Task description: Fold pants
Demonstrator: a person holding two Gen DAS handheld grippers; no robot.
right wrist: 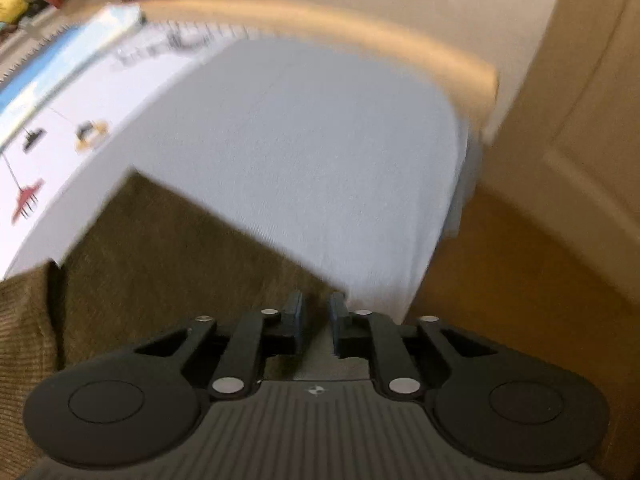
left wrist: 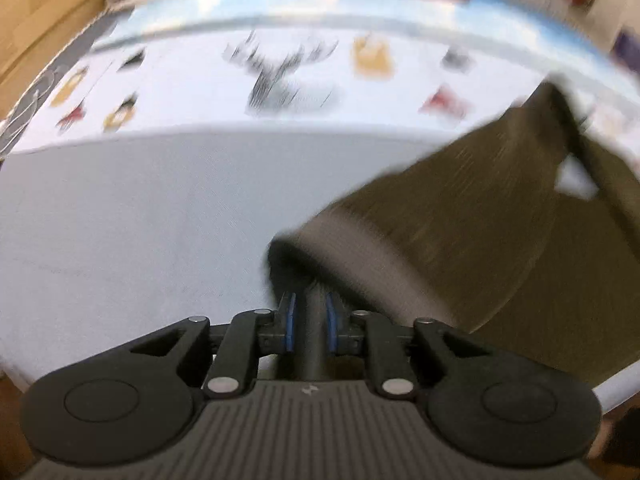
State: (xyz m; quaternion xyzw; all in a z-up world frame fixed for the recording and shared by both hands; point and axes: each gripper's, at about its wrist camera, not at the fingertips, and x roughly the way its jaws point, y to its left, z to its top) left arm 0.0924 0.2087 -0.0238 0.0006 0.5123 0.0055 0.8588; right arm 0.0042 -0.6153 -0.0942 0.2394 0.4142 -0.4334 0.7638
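While both tongs pinch the olive corduroy pants, expect limp, light cloth. Your left gripper holds the ribbed cuff; your right gripper holds a hem edge.

We are recording the pants as a ribbed, corduroy-like olive-brown cloth, matt, with a grey knitted band at one end, finely ribbed. The bed sheet is showing as a pale, smooth woven cloth, matt, without sheen. Beside it, a printed cover is appearing as white fabric with coloured motifs; motion blur is preventing a closer reading of its weave. On the left gripper we are noting matt black plastic links, bright metal pivot pins and blue rubbery pads. The right gripper is presenting the same matt black plastic. The bed frame is looking like smooth light wood, the floor like glossy brown wood.
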